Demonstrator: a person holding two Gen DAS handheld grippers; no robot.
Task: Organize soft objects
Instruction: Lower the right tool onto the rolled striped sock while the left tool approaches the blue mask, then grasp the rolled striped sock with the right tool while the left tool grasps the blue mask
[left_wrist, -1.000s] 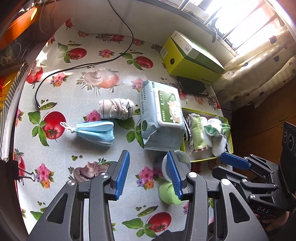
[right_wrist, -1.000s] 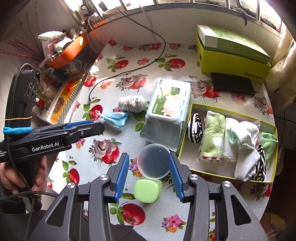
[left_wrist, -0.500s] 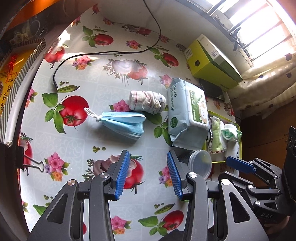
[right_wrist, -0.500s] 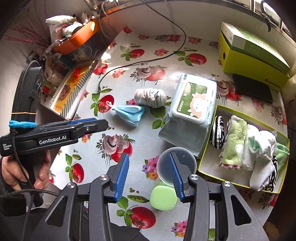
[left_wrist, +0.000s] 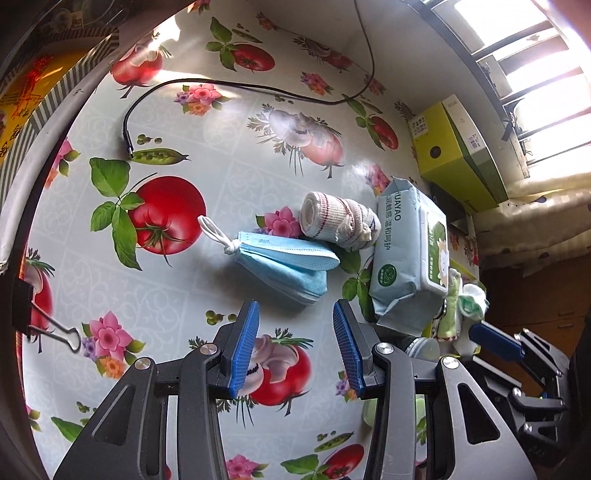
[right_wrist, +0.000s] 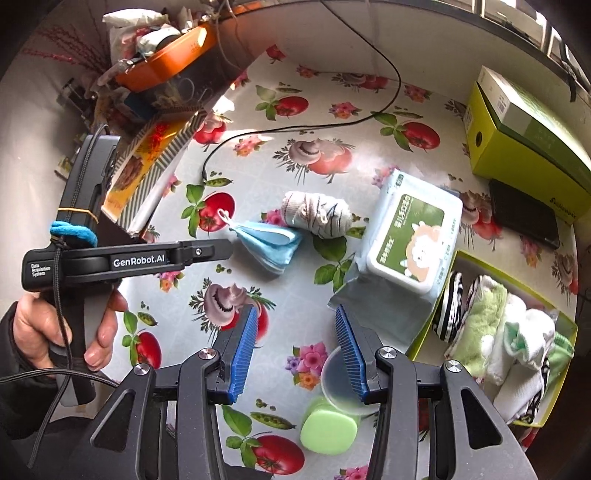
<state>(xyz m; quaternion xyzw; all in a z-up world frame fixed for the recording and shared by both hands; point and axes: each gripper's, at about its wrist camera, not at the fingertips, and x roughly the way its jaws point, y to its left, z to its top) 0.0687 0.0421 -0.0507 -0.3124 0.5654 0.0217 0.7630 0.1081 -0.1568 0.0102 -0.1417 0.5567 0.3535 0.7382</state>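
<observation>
The left gripper (left_wrist: 293, 317) hovers over the table (left_wrist: 207, 206) with its blue fingers (left_wrist: 243, 347) spread and nothing between them, the stack of blue face masks (left_wrist: 284, 264) lying just beyond the fingertips. A rolled striped sock (left_wrist: 338, 223) touches the masks' far edge, and a wet-wipes pack (left_wrist: 410, 258) lies beside both. In the right wrist view the right gripper (right_wrist: 293, 317) also has its fingers spread and empty, above the tomato-print tablecloth; a clear round lid (right_wrist: 334, 384) and a green sponge (right_wrist: 328, 430) sit near its right finger. The yellow-green tray (right_wrist: 458, 258), right of the wipes, holds folded socks and small towels (right_wrist: 484, 317) side by side. A hand (right_wrist: 62, 332) grips the left tool's handle.
</observation>
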